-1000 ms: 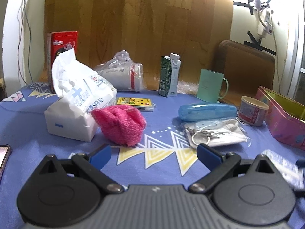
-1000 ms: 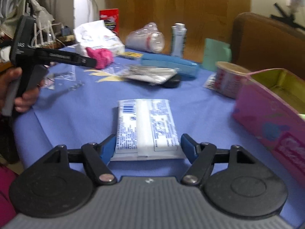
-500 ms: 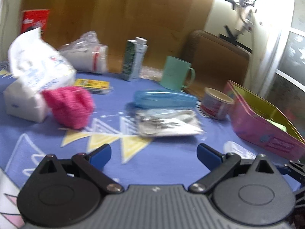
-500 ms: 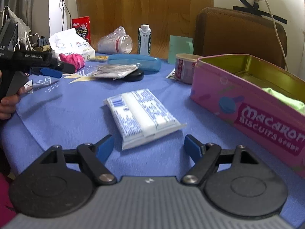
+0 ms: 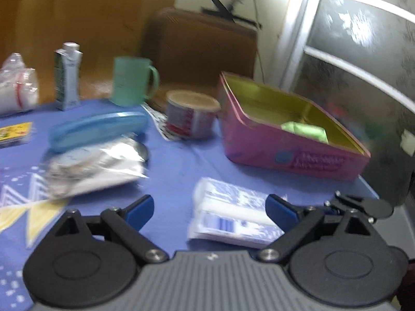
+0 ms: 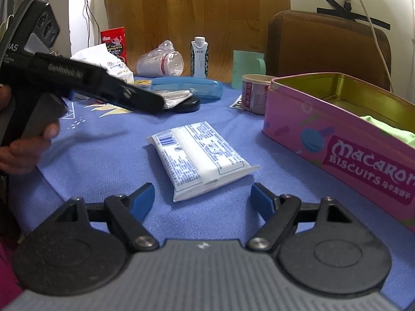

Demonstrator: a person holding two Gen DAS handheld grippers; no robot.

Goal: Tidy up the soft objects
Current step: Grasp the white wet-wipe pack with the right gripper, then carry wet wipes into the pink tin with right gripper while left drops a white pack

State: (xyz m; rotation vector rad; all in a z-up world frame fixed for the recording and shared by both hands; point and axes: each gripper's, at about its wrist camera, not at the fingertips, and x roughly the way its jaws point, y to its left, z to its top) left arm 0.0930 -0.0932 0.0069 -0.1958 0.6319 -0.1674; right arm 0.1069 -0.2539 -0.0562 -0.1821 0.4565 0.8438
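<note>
A small white-and-blue tissue pack (image 5: 228, 215) (image 6: 197, 155) lies flat on the blue cloth. In the left wrist view it sits between the jaws of my left gripper (image 5: 210, 211), nearer the right finger. Those jaws are closing, with no pad pressing on the pack. My right gripper (image 6: 202, 202) stands open just short of the pack's near end, with nothing between its fingers. The pink biscuit tin (image 5: 285, 155) (image 6: 337, 150) stands open to the right, with a light green soft thing (image 5: 304, 129) (image 6: 389, 129) inside. A hand holds the left gripper (image 6: 153, 103) at the left of the right wrist view.
Behind the pack are a blue case (image 5: 98, 129), a clear bag of keys (image 5: 98, 165), a round can (image 5: 192, 114), a green mug (image 5: 132, 80) and a carton (image 5: 67, 75). A tissue bag (image 6: 103, 62) and cups (image 6: 160, 62) stand further left. A brown chair back (image 6: 329, 46) rises behind the tin.
My left gripper has swung right, away from the pink fluffy thing to the tissue pack and tin, and its jaws have narrowed slightly. My right gripper backed off the pack, then held still.
</note>
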